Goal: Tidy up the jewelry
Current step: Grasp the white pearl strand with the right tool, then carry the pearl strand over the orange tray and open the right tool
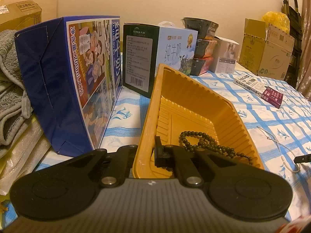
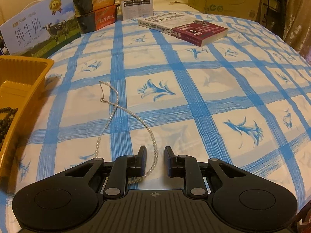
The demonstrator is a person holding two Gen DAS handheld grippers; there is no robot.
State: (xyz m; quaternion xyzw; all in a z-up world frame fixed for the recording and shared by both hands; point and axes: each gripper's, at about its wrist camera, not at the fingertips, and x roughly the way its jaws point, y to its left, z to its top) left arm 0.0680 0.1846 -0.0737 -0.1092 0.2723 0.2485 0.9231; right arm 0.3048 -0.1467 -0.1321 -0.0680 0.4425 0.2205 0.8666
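The tray (image 1: 196, 89) is steadied by the left gripper (image 1: 144, 153), clamped on its near wall; the pearl necklace (image 2: 124, 108) is straddled, unpinched, by the open right gripper (image 2: 155, 160).

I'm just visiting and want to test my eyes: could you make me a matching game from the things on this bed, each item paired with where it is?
Items:
1. String of dark round beads
2. White pearl necklace
3. AutoCAD book with maroon cover
4. Yellow ribbed plastic tray

Places:
A. Flat on the blue-checked sheet, far side
B. Gripped at its rim by the left tongs
C. Inside the tray
D. Between the right tongs, on the sheet

Pairs: 1-C, 2-D, 3-A, 4-B
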